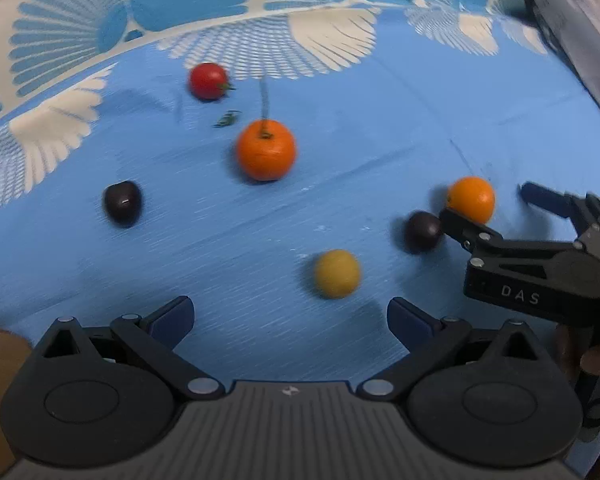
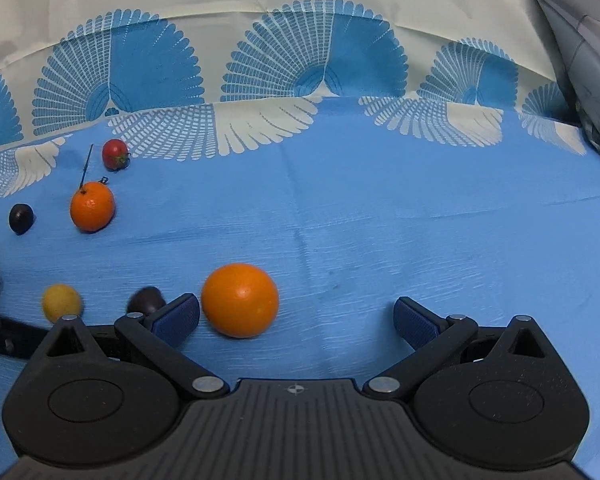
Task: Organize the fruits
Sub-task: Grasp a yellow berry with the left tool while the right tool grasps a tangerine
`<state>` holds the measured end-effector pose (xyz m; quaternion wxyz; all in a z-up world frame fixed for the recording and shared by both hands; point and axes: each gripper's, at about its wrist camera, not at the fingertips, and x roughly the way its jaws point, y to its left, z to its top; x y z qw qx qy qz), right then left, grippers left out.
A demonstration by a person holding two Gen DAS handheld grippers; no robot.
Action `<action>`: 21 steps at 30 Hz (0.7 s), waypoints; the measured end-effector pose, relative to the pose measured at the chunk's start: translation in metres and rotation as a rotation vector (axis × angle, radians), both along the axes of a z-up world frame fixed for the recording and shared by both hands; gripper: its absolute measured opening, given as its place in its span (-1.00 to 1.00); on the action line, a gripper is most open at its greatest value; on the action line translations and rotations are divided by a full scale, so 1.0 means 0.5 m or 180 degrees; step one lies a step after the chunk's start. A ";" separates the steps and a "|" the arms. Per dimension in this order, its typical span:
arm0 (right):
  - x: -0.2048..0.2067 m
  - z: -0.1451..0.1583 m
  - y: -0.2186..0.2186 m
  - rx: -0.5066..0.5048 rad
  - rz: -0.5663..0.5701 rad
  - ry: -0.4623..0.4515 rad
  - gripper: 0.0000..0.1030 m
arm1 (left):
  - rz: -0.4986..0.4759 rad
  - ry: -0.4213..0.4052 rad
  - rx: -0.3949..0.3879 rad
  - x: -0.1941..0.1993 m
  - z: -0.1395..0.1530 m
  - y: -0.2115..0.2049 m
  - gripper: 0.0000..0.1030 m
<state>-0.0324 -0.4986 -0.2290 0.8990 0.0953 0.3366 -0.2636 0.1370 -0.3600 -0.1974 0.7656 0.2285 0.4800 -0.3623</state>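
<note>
Left wrist view is smeared by motion blur, so the fruit edges read soft and the weave of the blue cloth (image 1: 340,208) turns to streaks. A brown shape at the lower left corner is cut off and cannot be identified. Part of a hand (image 1: 592,360) shows at the right edge, mostly hidden behind the right gripper (image 1: 484,206).

All the fruits are small, round and smooth-skinned. A stemmed orange (image 1: 266,150) with a thin upright stalk lies mid-cloth, a glossy red tomato (image 1: 208,81) beyond it, a dark plum (image 1: 123,202) off to the left. A matte yellow fruit (image 1: 337,274) lies just ahead of the left gripper (image 1: 290,320), which is spread wide and holds nothing.

Between the right gripper's parted fingers, nearer the left one, lies a plain orange (image 2: 240,300), touching neither pad clearly. In the right wrist view a second dark plum (image 2: 146,300) is half hidden behind the left finger (image 2: 176,318), whose blue pad is ribbed. The right gripper (image 2: 296,320) grips nothing. Behind, the cloth turns cream with blue fan prints.
</note>
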 end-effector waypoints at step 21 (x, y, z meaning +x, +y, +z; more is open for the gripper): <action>-0.141 0.114 0.063 0.0002 0.0191 -0.0376 -0.22 | 0.0285 -0.0130 -0.0389 -0.093 0.123 0.055 -0.46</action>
